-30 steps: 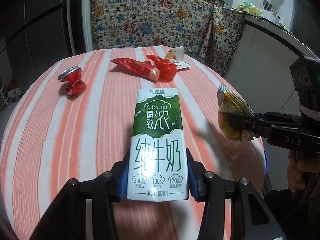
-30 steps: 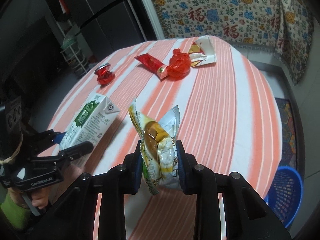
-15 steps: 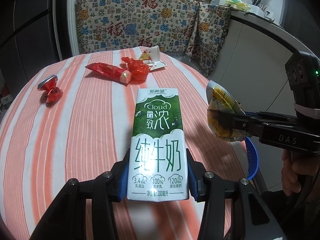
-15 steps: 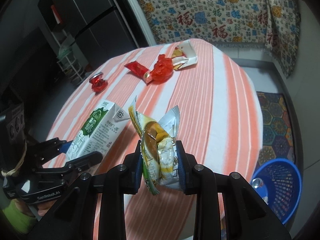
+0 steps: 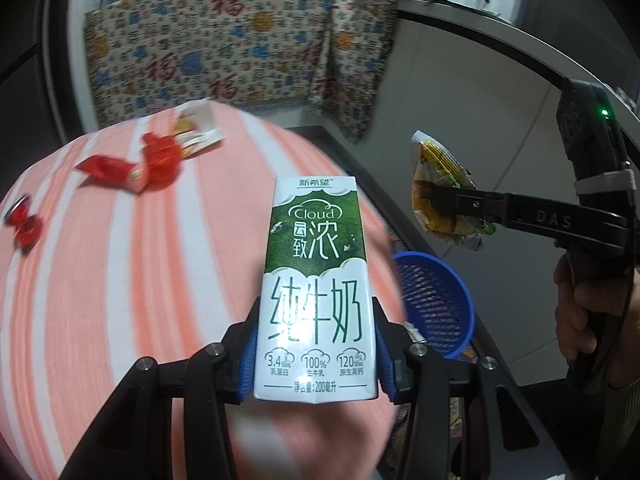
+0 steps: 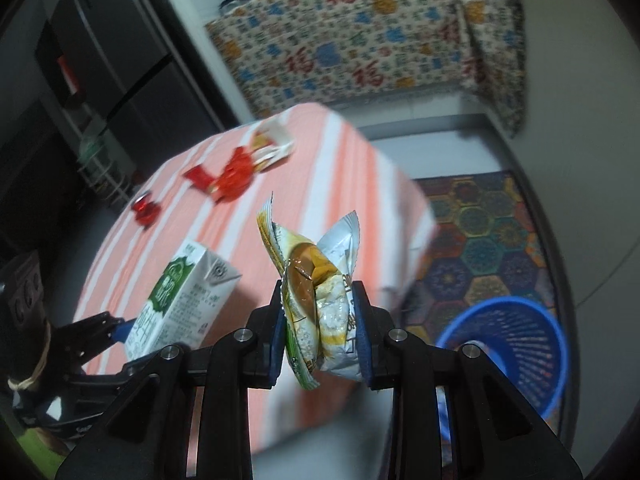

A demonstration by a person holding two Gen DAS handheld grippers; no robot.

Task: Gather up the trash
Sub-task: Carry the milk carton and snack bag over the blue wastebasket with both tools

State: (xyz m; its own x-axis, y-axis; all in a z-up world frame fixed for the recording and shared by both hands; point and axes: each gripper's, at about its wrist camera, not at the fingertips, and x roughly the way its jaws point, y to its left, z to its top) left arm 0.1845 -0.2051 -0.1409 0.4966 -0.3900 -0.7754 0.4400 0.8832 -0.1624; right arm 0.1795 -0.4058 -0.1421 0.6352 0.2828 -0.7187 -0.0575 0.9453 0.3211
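Note:
My left gripper (image 5: 316, 354) is shut on a green and white milk carton (image 5: 316, 280), held above the table's right edge. That carton (image 6: 180, 300) also shows at the left of the right wrist view. My right gripper (image 6: 318, 320) is shut on a crumpled yellow and white snack wrapper (image 6: 316, 292), seen from the side as the wrapper (image 5: 444, 196) in the left wrist view. A blue mesh trash basket (image 5: 436, 304) stands on the floor beside the table, below and between both grippers; the basket (image 6: 508, 352) lies lower right of my right gripper.
On the round striped table (image 5: 100, 280) lie red wrappers (image 5: 156, 160), a crushed red can (image 5: 24, 224) and a white torn packet (image 5: 200, 128). A patterned cloth (image 6: 360, 40) covers the cabinet behind. A colourful mat (image 6: 488, 232) lies on the floor.
Both grippers have swung right, off the table towards the floor side, each keeping its load. The blue basket has come into full view below them and the table litter has slid left.

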